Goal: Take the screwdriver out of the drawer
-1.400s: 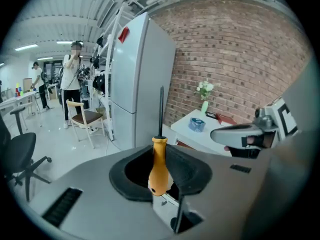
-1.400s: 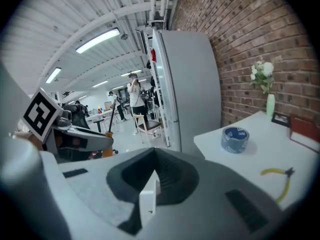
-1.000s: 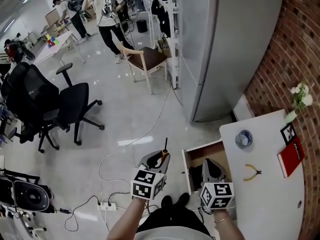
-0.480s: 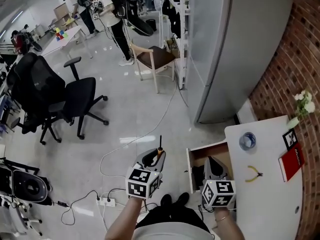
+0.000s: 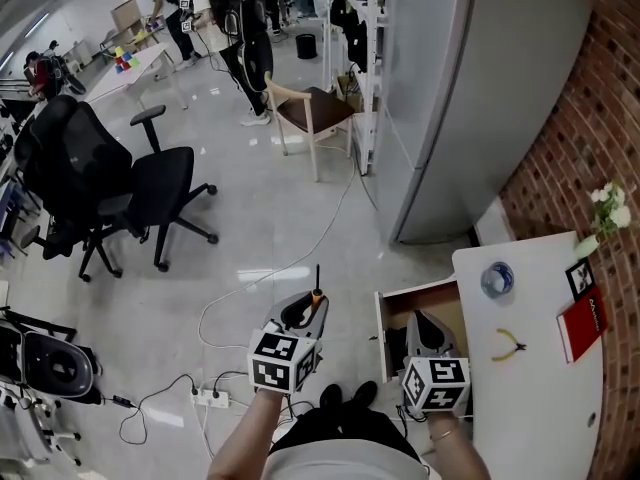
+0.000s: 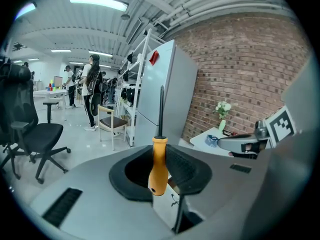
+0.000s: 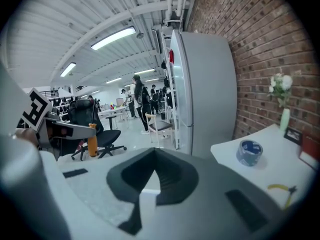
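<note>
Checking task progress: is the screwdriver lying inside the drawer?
No, the left gripper holds the screwdriver by its orange handle, outside the open drawer.

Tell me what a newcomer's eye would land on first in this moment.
The orange-handled screwdriver is clamped in the left gripper, its shaft sticking up, out over the floor left of the open drawer. The right gripper hangs empty over that drawer. Beside it, a white table carries a roll of tape, yellow pliers and a red book.

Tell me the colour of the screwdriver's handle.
Orange screwdriver handle, clearest in left gripper view.
</note>
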The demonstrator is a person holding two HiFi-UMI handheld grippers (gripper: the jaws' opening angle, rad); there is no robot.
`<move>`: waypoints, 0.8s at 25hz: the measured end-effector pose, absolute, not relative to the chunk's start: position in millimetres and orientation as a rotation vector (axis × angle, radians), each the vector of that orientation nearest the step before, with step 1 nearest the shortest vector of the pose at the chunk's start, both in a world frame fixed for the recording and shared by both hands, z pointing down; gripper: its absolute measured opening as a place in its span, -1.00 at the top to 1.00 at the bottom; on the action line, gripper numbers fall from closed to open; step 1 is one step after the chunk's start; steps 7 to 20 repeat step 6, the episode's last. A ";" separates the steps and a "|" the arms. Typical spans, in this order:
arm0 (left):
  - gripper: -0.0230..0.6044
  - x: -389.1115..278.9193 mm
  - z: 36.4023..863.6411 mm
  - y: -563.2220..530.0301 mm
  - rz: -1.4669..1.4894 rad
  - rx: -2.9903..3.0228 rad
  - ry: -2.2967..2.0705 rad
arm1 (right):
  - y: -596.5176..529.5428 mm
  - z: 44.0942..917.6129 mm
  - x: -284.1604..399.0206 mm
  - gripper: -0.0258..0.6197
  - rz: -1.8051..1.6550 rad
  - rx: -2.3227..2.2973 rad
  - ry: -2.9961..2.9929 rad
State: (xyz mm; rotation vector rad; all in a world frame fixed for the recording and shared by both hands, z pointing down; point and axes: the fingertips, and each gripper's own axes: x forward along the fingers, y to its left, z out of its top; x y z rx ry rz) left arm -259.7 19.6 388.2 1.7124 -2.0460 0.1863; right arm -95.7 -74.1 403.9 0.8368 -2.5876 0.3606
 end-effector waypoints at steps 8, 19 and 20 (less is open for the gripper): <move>0.70 -262.4 390.4 19.4 0.193 1.711 -2.044 | -74.7 406.2 -97.3 0.92 0.361 0.840 -2.583; 0.70 -262.4 390.4 19.4 0.193 1.711 -2.044 | -74.7 406.2 -97.3 0.92 0.361 0.840 -2.583; 0.70 -262.4 390.4 19.4 0.193 1.711 -2.044 | -74.7 406.2 -97.3 0.92 0.361 0.840 -2.583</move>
